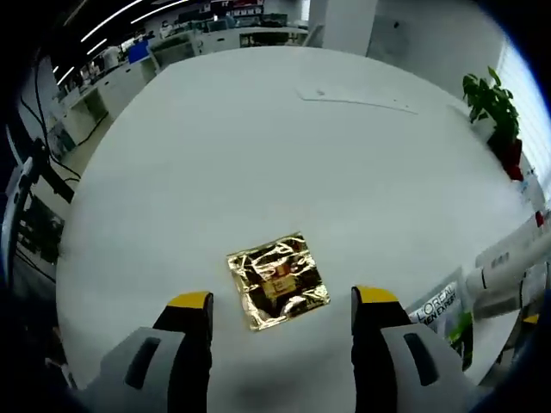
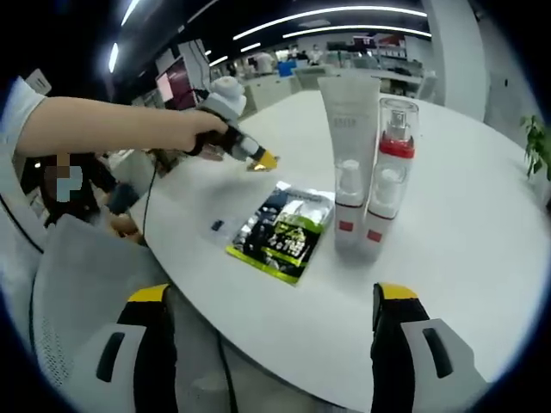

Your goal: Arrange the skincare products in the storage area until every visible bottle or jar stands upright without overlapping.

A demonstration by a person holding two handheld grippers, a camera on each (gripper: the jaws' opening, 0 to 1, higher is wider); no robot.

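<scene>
Hovering over the white surface in the left gripper view, the left tool has its yellow-tipped jaws spread wide and empty, with a crinkled gold foil sachet lying flat between and just ahead of them. The step in hand looks like picking up this sachet. To do it well, I would come down so the jaws straddle one edge of the foil and pinch a raised crease, since a flat packet gives little to grip from above. At the right edge lie a white L'Oreal packet and the side of a white tube; both are apart from the sachet and should not hinder the descent. A potted plant stands at the far rim.

In the right gripper view, the right tool is likewise spread open and holds nothing, poised near the surface's near edge. Ahead stand a tall white tube and a clear bottle with a red collar, upright and touching or nearly so. A dark and green sachet lies flat beside them. The other tool, held by the person's hand, hangs over the surface beyond it. A grey chair back sits close below the edge and could catch a low swing.
</scene>
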